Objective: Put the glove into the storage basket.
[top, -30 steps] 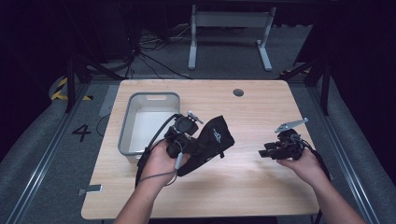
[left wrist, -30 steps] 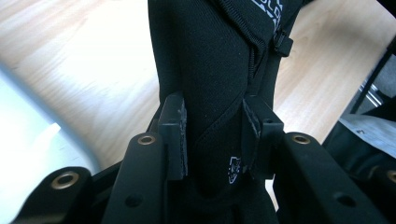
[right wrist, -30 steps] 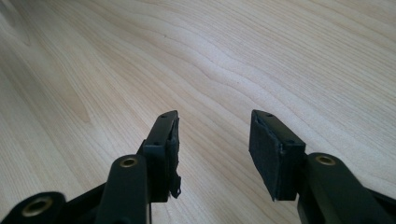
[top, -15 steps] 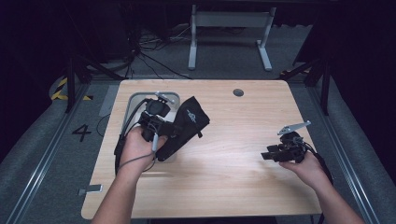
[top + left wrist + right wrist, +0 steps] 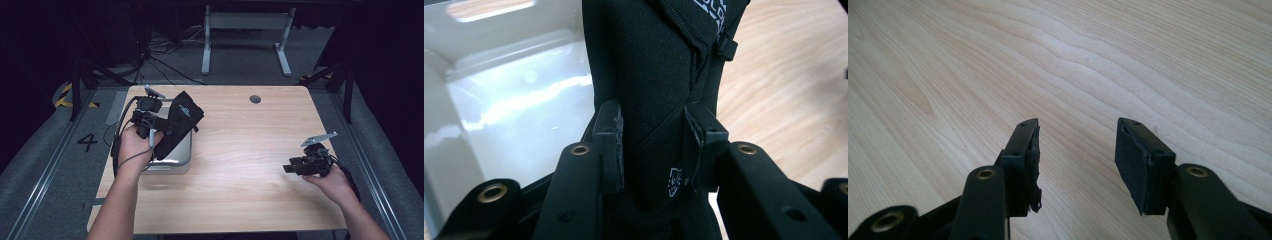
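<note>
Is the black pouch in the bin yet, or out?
Out: the left hand-held gripper holds the black pouch up over the bin, not resting in it.

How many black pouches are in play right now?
1: the black pouch is clamped in the left gripper, above the grey bin at the table's left. More may be hidden beneath it.

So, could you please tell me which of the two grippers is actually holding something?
The left gripper: its jaws clamp a black fabric pouch above the grey metal tray. The right gripper has open jaws with nothing between them, above the light wooden table.
</note>
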Demonstrator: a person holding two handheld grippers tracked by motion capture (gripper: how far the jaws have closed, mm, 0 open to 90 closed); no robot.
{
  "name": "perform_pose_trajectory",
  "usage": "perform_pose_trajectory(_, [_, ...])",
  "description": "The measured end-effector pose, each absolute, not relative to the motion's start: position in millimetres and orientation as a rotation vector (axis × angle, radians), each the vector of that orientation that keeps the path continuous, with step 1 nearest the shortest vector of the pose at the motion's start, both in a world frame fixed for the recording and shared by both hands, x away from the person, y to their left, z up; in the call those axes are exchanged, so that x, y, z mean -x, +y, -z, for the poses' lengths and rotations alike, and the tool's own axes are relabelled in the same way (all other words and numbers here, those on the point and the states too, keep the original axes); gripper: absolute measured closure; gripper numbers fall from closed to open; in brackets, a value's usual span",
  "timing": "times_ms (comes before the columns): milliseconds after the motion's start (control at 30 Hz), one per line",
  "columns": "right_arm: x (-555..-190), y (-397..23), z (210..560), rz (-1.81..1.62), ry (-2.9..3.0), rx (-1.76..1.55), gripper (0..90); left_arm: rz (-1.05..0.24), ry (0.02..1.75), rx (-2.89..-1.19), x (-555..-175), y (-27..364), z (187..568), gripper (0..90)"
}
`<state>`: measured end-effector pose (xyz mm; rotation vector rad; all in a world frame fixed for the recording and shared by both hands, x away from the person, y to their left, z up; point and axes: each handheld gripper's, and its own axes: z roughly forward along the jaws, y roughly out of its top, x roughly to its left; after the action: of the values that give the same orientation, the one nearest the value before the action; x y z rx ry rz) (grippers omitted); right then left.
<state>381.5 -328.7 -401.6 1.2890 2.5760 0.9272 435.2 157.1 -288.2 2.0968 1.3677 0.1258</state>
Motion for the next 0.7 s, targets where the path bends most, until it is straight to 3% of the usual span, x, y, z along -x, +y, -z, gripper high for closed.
perform_pose_trajectory(700, [-381,-330,402,-0.929,2.572,-1.296,52.8,-0.174,1.574,-2.013,-465,173,296,64.8])
